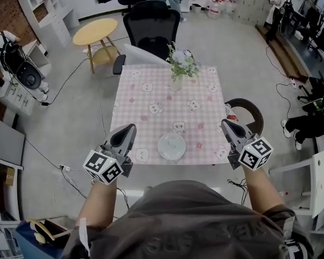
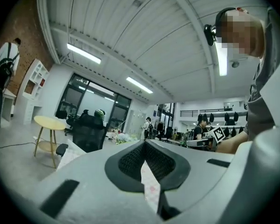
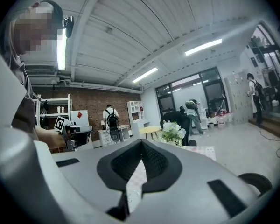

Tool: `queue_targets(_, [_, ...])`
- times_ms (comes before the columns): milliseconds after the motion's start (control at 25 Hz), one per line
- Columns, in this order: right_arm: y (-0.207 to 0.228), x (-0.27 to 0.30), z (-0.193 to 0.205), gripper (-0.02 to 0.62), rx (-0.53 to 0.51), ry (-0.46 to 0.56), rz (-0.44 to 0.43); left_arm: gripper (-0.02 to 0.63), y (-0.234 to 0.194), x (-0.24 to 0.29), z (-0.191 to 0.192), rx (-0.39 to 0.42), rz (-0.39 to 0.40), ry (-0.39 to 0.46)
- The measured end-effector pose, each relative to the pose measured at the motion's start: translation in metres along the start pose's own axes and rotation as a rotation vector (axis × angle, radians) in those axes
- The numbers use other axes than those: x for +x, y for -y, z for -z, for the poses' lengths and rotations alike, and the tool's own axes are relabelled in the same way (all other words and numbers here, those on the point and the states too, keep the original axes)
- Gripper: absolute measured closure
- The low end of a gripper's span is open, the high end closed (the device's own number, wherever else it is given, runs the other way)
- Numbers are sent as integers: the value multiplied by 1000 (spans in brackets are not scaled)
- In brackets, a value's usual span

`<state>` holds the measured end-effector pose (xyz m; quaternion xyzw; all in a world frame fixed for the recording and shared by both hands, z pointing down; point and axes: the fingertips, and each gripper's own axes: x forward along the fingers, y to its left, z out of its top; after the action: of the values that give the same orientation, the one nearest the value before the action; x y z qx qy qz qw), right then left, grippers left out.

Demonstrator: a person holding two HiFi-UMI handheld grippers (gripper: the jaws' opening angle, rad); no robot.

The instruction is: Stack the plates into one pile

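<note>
The plates (image 1: 171, 146) are white and glossy, gathered into one round pile on the pink checked tablecloth (image 1: 151, 90) at the table's 6 o'clock edge, nearest the person. The left gripper (image 1: 130, 127) hangs at the pile's 9 o'clock and the right gripper (image 1: 225, 123) at its 3 o'clock. Both are clenched on nothing and clear of the pile. Only the head view shows the pile. The gripper views look level across the room to the flowers (image 3: 172, 132) and the ceiling lights (image 3: 203, 46).

Your plates (image 1: 171, 146) sit as one round, pale, glossy pile, lying flat on the pink checked tablecloth (image 1: 167, 104), close to its near edge and about midway along it. You can't count them from above.
</note>
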<state>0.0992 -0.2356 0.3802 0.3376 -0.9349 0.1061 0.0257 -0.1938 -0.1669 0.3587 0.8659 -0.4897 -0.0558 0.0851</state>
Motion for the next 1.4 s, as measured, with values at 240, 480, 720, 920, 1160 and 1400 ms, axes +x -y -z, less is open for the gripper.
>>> queue_targets(240, [0,-1,3,604,-4,-20,10,601,7,4,3,-23,16,0])
queue_targets(480, [-1,-2,3,604,-11,-21,10,601,12,5,4,4,22,-9])
queue_targets(720, [-3,0,5,604,-33,-38,12,601,12,6,7,4,25,-14])
queue_targets(920, [-2,1,7,606,-43,-49,12,601,13,6,7,14,26,-12])
queue_targets(1160, [-1,8,10,606,-46,-60,5,601,9,10,10,11,28,-15])
queue_targets(1400, [-1,8,10,606,-46,-69,-2,601,12,13,8,22,38,-17])
